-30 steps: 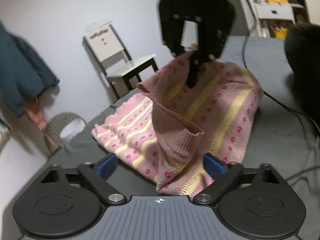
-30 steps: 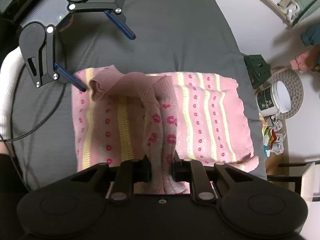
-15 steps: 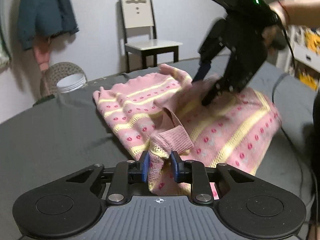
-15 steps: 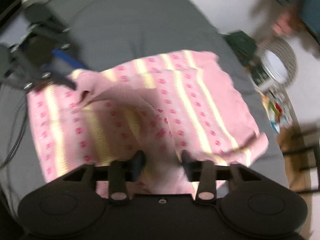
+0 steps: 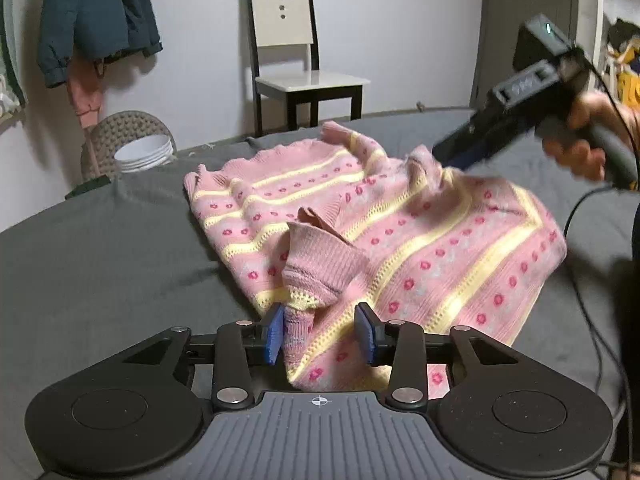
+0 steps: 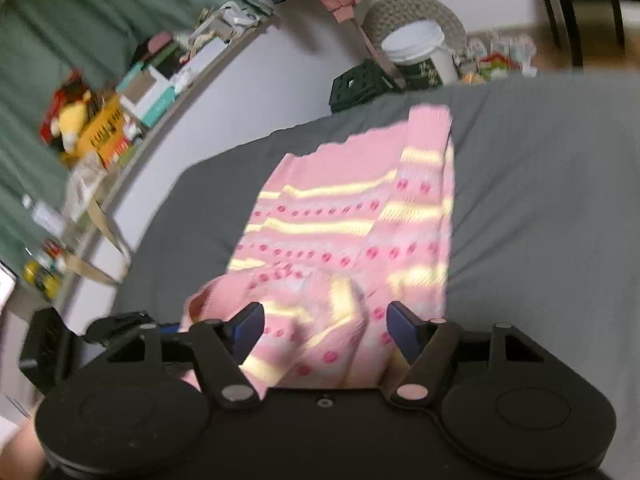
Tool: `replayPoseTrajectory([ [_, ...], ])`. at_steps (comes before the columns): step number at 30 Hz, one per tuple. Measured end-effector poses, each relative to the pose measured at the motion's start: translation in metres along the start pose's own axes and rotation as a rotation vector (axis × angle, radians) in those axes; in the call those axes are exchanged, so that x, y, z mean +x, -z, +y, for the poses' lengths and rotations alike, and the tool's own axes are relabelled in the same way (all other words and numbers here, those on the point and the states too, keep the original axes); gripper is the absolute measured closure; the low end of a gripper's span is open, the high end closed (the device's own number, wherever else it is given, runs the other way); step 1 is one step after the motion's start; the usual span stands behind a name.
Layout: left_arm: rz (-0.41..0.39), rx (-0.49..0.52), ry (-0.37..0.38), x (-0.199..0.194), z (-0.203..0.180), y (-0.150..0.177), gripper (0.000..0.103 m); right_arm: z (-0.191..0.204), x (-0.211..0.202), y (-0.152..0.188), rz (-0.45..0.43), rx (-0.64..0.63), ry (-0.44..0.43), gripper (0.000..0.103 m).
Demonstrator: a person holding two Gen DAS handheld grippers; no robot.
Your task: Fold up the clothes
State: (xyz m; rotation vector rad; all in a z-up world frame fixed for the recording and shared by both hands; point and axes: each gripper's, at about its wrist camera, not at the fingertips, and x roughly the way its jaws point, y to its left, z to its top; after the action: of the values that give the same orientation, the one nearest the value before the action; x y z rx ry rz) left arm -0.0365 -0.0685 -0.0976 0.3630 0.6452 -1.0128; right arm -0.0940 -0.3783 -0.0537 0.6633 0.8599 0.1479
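A: What could go wrong here?

B: The left gripper is seen spread apart around a ribbed cuff of the pink sweater, which lies on the grey bed directly ahead of it. The cuff could be dragged loose if the gripper is lifted carelessly, and the fold undone.

A: And further right?

B: The right gripper is likewise held open over bunched knit. A cable is laid right of the sweater; snagging is judged possible.
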Motion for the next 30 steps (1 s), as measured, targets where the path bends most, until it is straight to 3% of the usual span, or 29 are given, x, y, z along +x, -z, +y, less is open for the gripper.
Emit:
replayPoseTrajectory([
  [1,-0.001,-0.015,-0.012,0.001,0.001,0.001,0.050,0.000,0.003,0.004,-0.002,0.015,0.006,0.041],
  [7,-0.011,-0.178,-0.044,0.006,0.018,0.001,0.049,0.002,0.003,0.014,-0.036,0.022,0.109,0.048],
  [12,-0.013,-0.351,-0.016,0.013,0.034,-0.002,0.050,-0.016,0.007,0.021,0.010,0.155,0.044,0.048],
  [14,-0.006,-0.396,-0.002,0.017,0.037,-0.004,0.059,-0.017,0.012,0.022,0.016,0.170,0.031,0.049],
  [16,0.010,-0.395,-0.015,0.023,0.034,-0.005,0.062,-0.018,0.015,0.021,0.016,0.193,0.019,0.058],
  [18,0.020,-0.383,-0.035,0.029,0.031,-0.006,0.073,-0.020,0.019,0.022,0.018,0.210,0.033,0.066],
  [21,0.002,-0.380,-0.062,0.032,0.026,-0.008,0.074,-0.024,0.023,0.025,0.009,0.231,0.022,0.083],
  [27,-0.122,-0.334,-0.046,0.013,0.015,-0.019,0.074,-0.011,-0.018,0.029,-0.153,0.187,-0.056,0.087],
  [30,-0.112,-0.276,-0.094,0.013,0.008,-0.021,0.074,-0.016,-0.017,0.033,-0.152,0.207,-0.026,0.087],
])
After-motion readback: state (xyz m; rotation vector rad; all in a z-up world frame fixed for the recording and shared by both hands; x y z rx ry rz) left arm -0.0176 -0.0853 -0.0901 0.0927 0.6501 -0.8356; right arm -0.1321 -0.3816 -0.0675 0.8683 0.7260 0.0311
